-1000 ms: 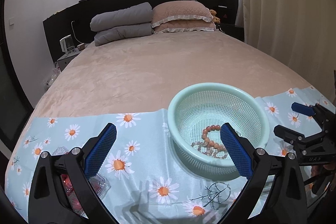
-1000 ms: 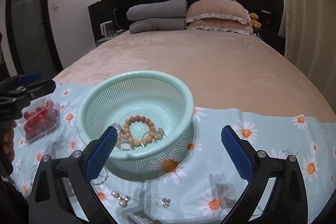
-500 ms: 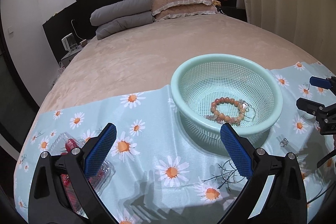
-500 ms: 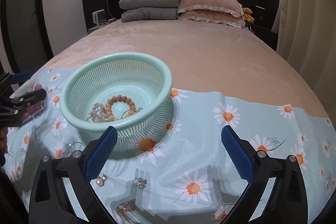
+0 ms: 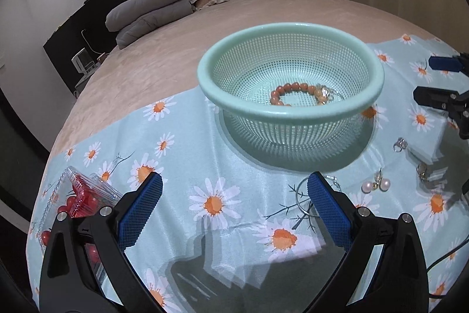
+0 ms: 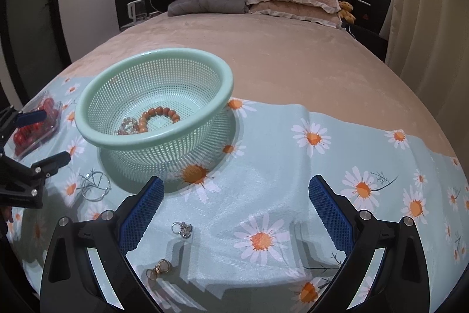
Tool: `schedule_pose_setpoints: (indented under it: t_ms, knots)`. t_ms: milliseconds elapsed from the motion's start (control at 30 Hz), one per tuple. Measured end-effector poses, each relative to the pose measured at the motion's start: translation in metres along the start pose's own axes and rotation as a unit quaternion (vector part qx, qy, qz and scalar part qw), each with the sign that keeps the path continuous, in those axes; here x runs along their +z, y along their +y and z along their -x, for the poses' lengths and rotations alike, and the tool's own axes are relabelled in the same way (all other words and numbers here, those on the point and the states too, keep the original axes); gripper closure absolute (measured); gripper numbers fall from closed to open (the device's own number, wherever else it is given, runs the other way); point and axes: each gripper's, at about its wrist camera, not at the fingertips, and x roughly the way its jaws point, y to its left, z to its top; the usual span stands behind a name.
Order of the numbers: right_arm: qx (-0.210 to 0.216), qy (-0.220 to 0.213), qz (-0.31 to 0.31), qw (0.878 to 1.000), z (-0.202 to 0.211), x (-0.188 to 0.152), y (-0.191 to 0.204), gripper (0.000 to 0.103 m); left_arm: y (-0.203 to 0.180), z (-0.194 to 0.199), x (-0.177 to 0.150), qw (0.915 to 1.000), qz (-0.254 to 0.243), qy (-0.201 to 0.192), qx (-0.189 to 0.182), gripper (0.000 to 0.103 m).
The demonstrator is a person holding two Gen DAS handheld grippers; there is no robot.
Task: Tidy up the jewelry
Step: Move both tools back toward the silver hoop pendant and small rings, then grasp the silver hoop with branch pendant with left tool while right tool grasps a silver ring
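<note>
Risk: both grippers (image 5: 233, 206) (image 6: 234, 206) are hanging wide and empty over ring (image 6: 182, 229), earrings (image 5: 376, 184) and hoop (image 6: 95, 185) lying beside basket (image 6: 152, 134), so pads are likely snagging slippery cloth (image 6: 263, 166) instead.

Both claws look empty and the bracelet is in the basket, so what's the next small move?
Probably lower the open right claw onto the silver ring lying loose on the daisy cloth just ahead of it; the green basket is close by.
</note>
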Motion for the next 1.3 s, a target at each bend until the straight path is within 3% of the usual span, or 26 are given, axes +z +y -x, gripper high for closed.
schedule_pose_setpoints:
  t_ms: [533, 767, 900, 967, 1000, 1033, 1067, 1100, 1133, 1167, 1300]
  knots:
    - [0.043, 0.063, 0.046, 0.996, -0.024, -0.033, 0.024, 0.009, -0.016, -0.009, -0.02, 0.9986, -0.015, 0.019, -0.047, 0.006]
    - [0.056, 0.076, 0.069, 0.993, -0.033, -0.041, 0.038, 0.009, -0.031, -0.018, -0.019, 0.9961, -0.028, 0.024, -0.08, 0.006]
    - [0.064, 0.073, 0.072, 0.993, -0.036, -0.042, 0.041, 0.01, -0.04, -0.023, -0.018, 0.9956, -0.049, 0.013, -0.078, 0.006]
    - [0.072, 0.073, 0.068, 0.992, -0.038, -0.042, 0.04, 0.021, -0.039, -0.027, -0.017, 0.9952, -0.04, 0.011, -0.089, 0.006]
    - [0.085, 0.075, 0.061, 0.992, -0.039, -0.04, 0.039, 0.042, -0.038, -0.03, -0.016, 0.9948, -0.032, 0.012, -0.095, 0.006]
    - [0.096, 0.077, 0.049, 0.991, -0.039, -0.04, 0.038, 0.049, -0.037, -0.033, -0.016, 0.9939, -0.026, 0.013, -0.106, 0.006]
    - [0.1, 0.081, 0.048, 0.991, -0.04, -0.039, 0.038, 0.052, -0.036, -0.036, -0.015, 0.9925, -0.023, 0.017, -0.119, 0.018]
    - [0.105, 0.082, 0.056, 0.99, -0.04, -0.039, 0.04, 0.063, -0.036, -0.038, -0.015, 0.99, -0.022, 0.021, -0.138, 0.027]
    - [0.11, 0.083, 0.06, 0.989, -0.039, -0.038, 0.041, 0.084, -0.038, -0.038, -0.012, 0.9887, -0.02, 0.024, -0.147, 0.044]
    - [0.107, 0.085, 0.06, 0.989, -0.039, -0.038, 0.042, 0.088, -0.041, -0.037, -0.01, 0.9889, -0.022, 0.025, -0.145, 0.059]
    - [0.113, 0.09, 0.056, 0.988, -0.038, -0.037, 0.042, 0.093, -0.05, -0.033, -0.008, 0.989, -0.046, 0.031, -0.137, 0.059]
